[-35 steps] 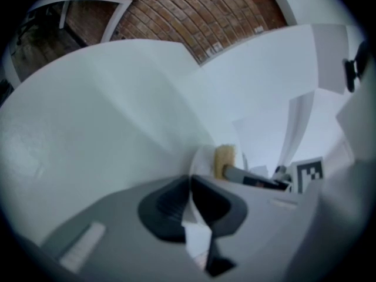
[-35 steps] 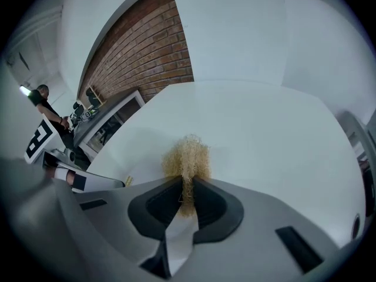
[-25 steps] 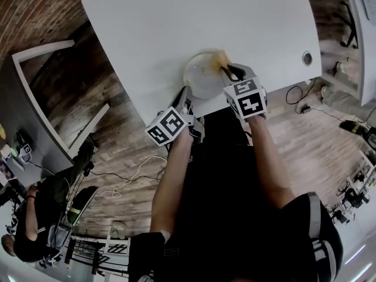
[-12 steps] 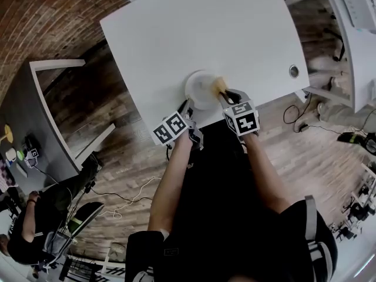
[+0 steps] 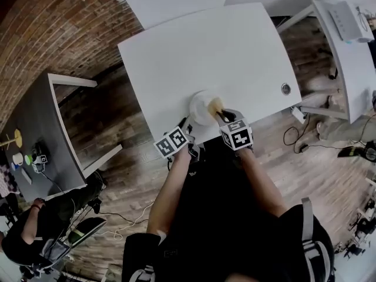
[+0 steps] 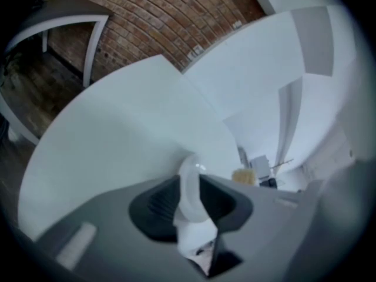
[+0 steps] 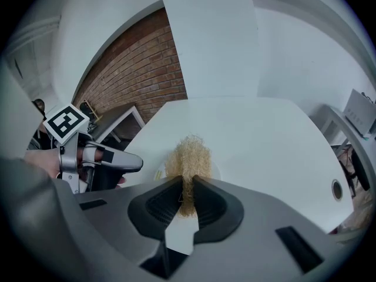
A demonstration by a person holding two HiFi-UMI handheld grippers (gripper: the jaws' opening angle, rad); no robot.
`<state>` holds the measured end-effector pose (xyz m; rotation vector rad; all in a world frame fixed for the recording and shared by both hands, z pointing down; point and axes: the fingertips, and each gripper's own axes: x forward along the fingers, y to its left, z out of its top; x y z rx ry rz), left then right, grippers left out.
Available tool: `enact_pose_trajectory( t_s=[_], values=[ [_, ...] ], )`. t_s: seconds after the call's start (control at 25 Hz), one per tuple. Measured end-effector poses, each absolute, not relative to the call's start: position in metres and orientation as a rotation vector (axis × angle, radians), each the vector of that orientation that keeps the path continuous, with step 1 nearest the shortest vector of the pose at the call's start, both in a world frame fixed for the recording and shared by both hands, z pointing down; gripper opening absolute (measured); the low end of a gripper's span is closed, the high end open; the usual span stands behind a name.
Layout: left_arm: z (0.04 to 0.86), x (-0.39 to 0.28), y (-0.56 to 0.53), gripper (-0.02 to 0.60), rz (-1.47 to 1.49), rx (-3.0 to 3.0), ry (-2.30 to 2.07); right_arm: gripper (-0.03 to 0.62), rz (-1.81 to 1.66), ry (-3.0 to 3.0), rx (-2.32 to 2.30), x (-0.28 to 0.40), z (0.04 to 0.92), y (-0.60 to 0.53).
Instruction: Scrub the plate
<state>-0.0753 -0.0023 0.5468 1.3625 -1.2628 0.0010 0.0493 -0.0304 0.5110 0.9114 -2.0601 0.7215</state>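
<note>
1. Head view: a small round white plate (image 5: 201, 107) lies near the front edge of the white rectangular table (image 5: 205, 46). The left gripper (image 5: 189, 122) is at its rim and the right gripper (image 5: 222, 115) is over it. Each gripper's cube bears black-and-white square markers.
2. Left gripper view: the jaws are clamped on the plate's rim, seen edge-on.
3. Right gripper view: the jaws pinch a tan fibrous scrubber (image 7: 188, 157) against the plate, with a red brick wall (image 7: 135, 75) beyond.

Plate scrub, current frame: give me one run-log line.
task: scrub plate | left gripper: shut on plate rim | right gripper: shut on scrubber, over plate | plate: near front edge of table
</note>
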Motion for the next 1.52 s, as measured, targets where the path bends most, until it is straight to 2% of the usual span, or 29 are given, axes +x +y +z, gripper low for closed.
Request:
enact_pose_trajectory(
  t_s=[0.16,0.24,0.4,0.68,1.04,1.52],
  values=[
    [0.519,-0.085,-0.005,0.089,0.010,1.445,-1.292,0.044,0.711,-2.098,0.960,0.048,0.495,-0.033],
    [0.506,-0.090,-0.006,0.048,0.013,1.485,-1.310,0.044,0.724,-2.122,0.990,0.048,0.486,-0.035],
    [0.475,-0.097,-0.008,0.005,0.008,1.577,-1.337,0.044,0.752,-2.194,1.041,0.045,0.459,-0.041],
    [0.401,-0.096,-0.008,0.002,-0.027,1.812,-1.380,0.044,0.651,-2.358,1.130,0.041,0.399,-0.041],
    [0.297,-0.096,0.018,0.002,-0.058,2.257,-1.677,0.044,0.508,-2.580,1.239,0.046,0.323,-0.008],
    [0.281,-0.077,0.053,0.002,-0.032,2.449,-1.687,0.044,0.384,-2.722,1.248,0.035,0.300,0.034]
  ],
)
